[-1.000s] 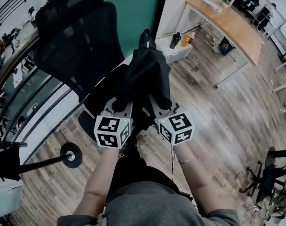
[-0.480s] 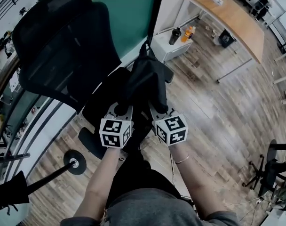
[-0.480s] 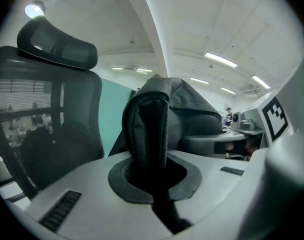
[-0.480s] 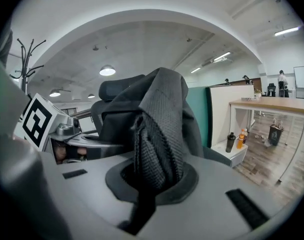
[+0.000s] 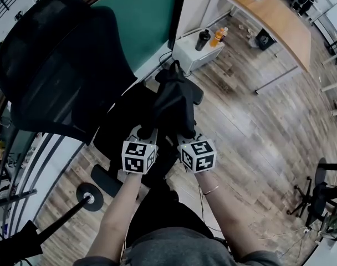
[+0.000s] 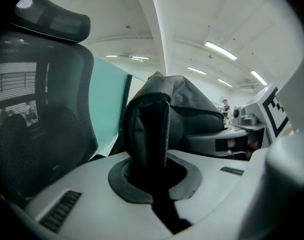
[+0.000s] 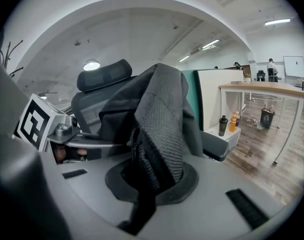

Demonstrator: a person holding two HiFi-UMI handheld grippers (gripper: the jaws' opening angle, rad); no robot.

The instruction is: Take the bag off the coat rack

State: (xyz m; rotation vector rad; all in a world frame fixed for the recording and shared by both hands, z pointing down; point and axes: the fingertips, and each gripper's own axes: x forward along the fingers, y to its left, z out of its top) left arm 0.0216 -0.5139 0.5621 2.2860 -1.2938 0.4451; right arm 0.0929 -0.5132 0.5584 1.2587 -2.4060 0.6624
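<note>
A black bag (image 5: pixel 174 101) hangs in front of me above the seat of an office chair, clear of the coat rack. My left gripper (image 5: pixel 146 134) is shut on one padded strap (image 6: pixel 149 134). Beside it, my right gripper (image 5: pixel 183 135) is shut on the other mesh strap (image 7: pixel 159 134). In the left gripper view the bag's body (image 6: pixel 189 104) bulges just past the left gripper (image 6: pixel 153 186). The right gripper (image 7: pixel 148 186) has strap cloth trailing down through its closed jaws. The coat rack's round base (image 5: pixel 90 196) and leaning pole show at the lower left, away from both grippers.
A large black mesh office chair (image 5: pixel 52 65) fills the left, its seat under the bag. Behind stand a teal partition (image 5: pixel 149 15), a low white cabinet (image 5: pixel 186 55) with bottles (image 5: pixel 202 39), and a wooden table (image 5: pixel 271 18). Wood floor lies to the right.
Both grippers have come down together with the bag, which now hangs lower and closer over the chair seat. The coat rack base stays at the lower left.
</note>
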